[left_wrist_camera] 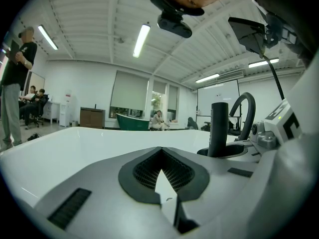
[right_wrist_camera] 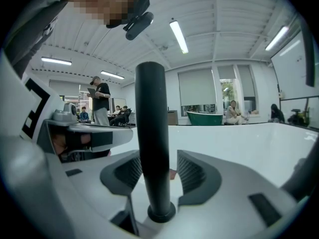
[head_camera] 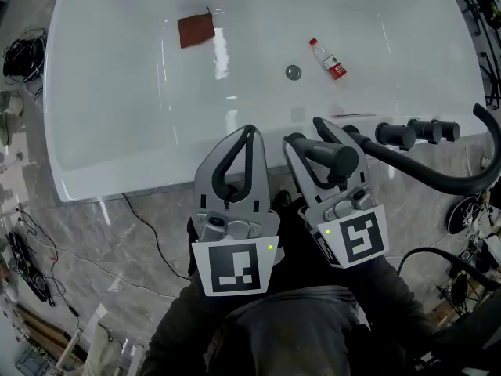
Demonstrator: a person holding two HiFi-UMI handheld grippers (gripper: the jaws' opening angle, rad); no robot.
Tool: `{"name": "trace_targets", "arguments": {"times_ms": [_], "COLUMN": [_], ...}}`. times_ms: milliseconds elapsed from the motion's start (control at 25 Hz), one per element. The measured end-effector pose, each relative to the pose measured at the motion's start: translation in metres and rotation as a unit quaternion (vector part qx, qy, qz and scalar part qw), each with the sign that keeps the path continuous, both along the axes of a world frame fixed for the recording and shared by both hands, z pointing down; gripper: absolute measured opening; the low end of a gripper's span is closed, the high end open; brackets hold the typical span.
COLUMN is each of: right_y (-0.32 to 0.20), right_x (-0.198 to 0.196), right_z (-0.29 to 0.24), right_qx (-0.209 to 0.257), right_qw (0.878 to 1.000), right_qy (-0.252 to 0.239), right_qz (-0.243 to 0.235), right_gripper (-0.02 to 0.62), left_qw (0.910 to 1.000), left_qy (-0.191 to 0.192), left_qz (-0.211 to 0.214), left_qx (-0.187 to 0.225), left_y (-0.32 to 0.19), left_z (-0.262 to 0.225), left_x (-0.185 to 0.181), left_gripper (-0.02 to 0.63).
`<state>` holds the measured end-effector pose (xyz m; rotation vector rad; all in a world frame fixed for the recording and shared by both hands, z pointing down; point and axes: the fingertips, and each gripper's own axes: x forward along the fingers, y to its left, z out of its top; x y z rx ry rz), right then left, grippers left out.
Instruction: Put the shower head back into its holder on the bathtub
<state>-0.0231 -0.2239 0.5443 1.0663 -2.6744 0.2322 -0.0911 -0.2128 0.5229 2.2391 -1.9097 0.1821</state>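
Observation:
The white bathtub (head_camera: pixel 94 131) fills the upper part of the head view. My right gripper (head_camera: pixel 310 135) hovers over its near rim, shut on the black shower head handle (head_camera: pixel 335 158). The black hose (head_camera: pixel 438 180) curves away from it to the right. In the right gripper view the handle (right_wrist_camera: pixel 151 133) stands upright between the ribbed pads (right_wrist_camera: pixel 190 173) of my right gripper (right_wrist_camera: pixel 154 176). Black tap fittings (head_camera: pixel 409 134) sit on the rim to the right. My left gripper (head_camera: pixel 250 133) hangs beside the right one, shut and empty, and its jaws meet in the left gripper view (left_wrist_camera: pixel 161 156).
In the tub lie a brown-red cloth (head_camera: pixel 196 30), a small bottle with a red label (head_camera: pixel 329 59) and the drain (head_camera: pixel 293 72). Cables (head_camera: pixel 22 53) trail over the marble floor at the left. People stand and sit in the room behind (right_wrist_camera: pixel 100 101).

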Motion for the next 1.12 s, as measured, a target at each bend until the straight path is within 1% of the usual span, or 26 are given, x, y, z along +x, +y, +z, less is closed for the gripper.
{"name": "trace_targets", "arguments": {"times_ms": [320, 1120], "right_y": [0.0032, 0.0076], "right_x": [0.0045, 0.0005], "right_z": [0.0024, -0.0030], "right_qx": [0.000, 0.002], "right_qw": [1.000, 1.000], "right_qy": [0.001, -0.001], "right_qz": [-0.002, -0.013], "right_gripper": [0.194, 0.193], "left_qw": [1.0000, 1.0000], "left_qy": [0.001, -0.002], "left_qz": [0.001, 0.001], "left_qx": [0.003, 0.003], "left_y": [0.0025, 0.0060], "left_z": [-0.0005, -0.0053], "left_x": [0.0050, 0.0044], "left_gripper": [0.002, 0.002]}}
